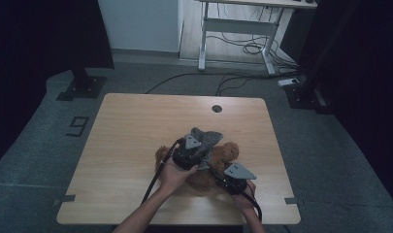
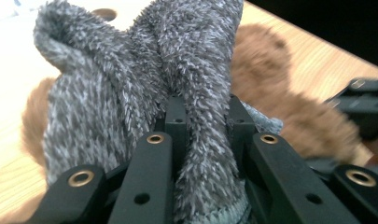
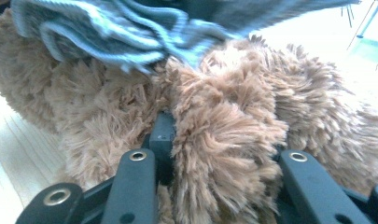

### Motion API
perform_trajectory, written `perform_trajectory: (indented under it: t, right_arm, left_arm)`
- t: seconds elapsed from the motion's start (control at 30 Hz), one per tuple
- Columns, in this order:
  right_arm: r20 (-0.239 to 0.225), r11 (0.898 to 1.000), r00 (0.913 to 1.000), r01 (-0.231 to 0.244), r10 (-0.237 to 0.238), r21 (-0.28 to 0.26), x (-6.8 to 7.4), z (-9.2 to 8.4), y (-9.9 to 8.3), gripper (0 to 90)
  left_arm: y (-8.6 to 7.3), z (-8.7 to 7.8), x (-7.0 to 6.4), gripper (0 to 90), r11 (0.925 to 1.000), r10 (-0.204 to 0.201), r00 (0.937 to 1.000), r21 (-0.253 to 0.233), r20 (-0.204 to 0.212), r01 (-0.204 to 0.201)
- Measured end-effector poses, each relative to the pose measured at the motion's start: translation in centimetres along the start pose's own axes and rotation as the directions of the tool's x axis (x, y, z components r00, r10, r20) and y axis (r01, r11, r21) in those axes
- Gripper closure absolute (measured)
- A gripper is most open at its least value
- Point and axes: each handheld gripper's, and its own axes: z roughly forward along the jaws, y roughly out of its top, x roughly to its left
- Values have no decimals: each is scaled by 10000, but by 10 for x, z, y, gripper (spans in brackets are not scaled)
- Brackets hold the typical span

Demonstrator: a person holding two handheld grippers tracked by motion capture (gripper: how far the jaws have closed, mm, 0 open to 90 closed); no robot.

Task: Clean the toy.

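While the left tongs (image 2: 203, 109) are pinching a fold of the fuzzy grey garment (image 2: 130, 84), the right tongs (image 3: 219, 140) are clamping a tuft of the brown plush toy (image 3: 233, 121). That toy is lying on the wooden worktop (image 1: 136, 126) under both tongs, with the garment draped over it between them.

Each hand-held gripper (image 1: 193, 151) is black, topped by a grey three-cornered plate (image 1: 239, 171); a black cable (image 1: 155, 177) trails toward 6 o'clock. Brass-ringed screw holes (image 2: 155, 138) dot the black jaws. Forearms are bare.
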Motion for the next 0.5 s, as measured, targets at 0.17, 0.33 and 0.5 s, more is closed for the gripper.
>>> perform_trajectory:
  t: [0.17,0.33,0.5]
  right_arm:
    - [-14,10000,10000,-55,55,-18,0,0,0,629]
    - [-22,10000,10000,-59,59,-40,0,-1,-1,628]
    - [-63,9999,9999,-151,150,-85,-2,-1,-2,628]
  left_arm:
    - [-9,-15,12,764,9999,-89,9999,-118,-88,88]
    - [-15,-33,26,764,9992,-239,9991,-336,-344,227]
    - [-26,-49,58,759,9951,-950,9927,-341,-739,927]
